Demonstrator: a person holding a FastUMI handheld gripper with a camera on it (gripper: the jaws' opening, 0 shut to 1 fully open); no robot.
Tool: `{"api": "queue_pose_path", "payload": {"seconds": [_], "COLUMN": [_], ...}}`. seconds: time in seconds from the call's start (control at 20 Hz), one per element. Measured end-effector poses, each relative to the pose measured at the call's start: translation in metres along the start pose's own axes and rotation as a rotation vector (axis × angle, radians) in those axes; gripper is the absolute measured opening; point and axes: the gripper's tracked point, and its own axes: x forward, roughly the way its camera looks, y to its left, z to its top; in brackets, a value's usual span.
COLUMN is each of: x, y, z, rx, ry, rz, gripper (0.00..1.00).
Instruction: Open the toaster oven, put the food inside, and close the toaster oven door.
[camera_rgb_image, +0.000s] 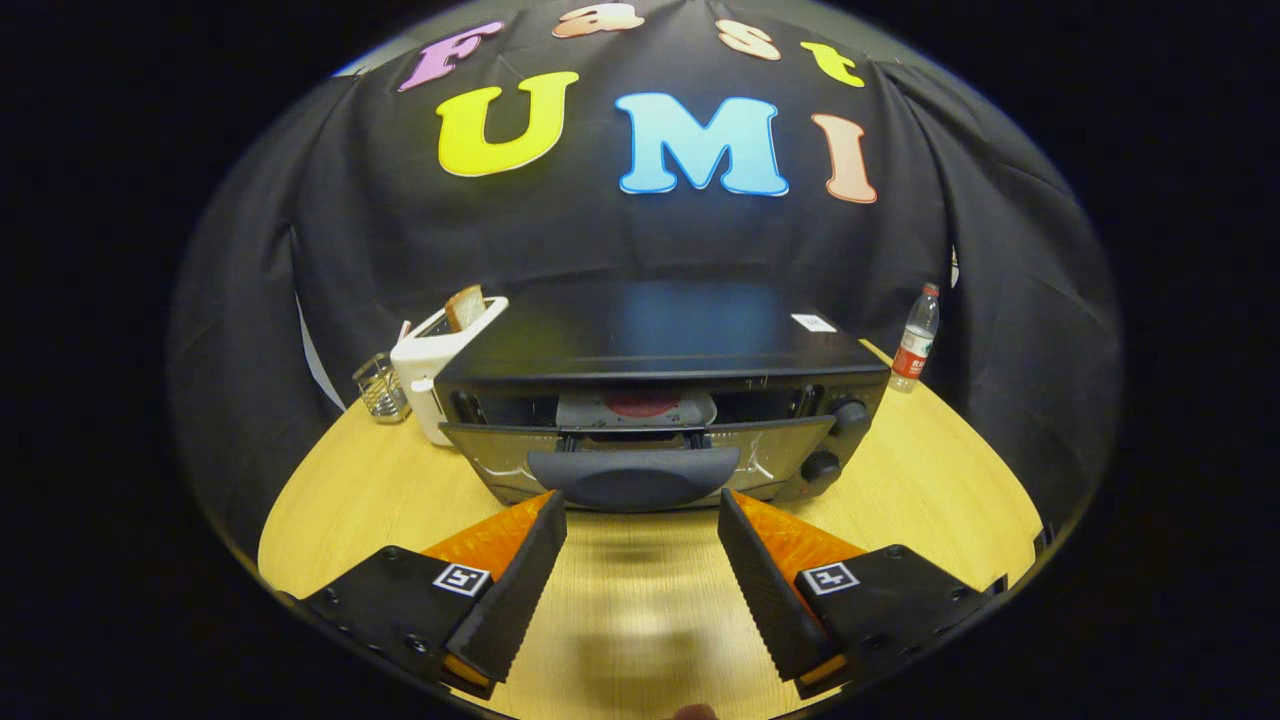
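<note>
A staged recording booth is shown, not a real kitchen. A black cloth wall (640, 240) is hung across the upper part of the frame, and a pale wooden table (930, 490) is set before it. Kitchen items are arranged on the table: a black toaster oven (650, 370) in the middle, a white slot toaster (435, 355) at its left, a clear plastic bottle (916, 340) at right.
</note>
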Motion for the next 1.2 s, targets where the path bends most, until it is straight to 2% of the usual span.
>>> {"api": "queue_pose_path", "payload": {"seconds": [0.35,0.75,1.2], "x": [-0.035,-0.126,-0.186], "y": [-0.008,-0.031,-0.08], "z": [0.051,0.088,0.094], "rx": [-0.032,-0.081,-0.036], "ry": [-0.167,-0.362,-0.413], "rz": [0.015,0.033,0.008], "gripper": [0.97,0.97,0.97]}}
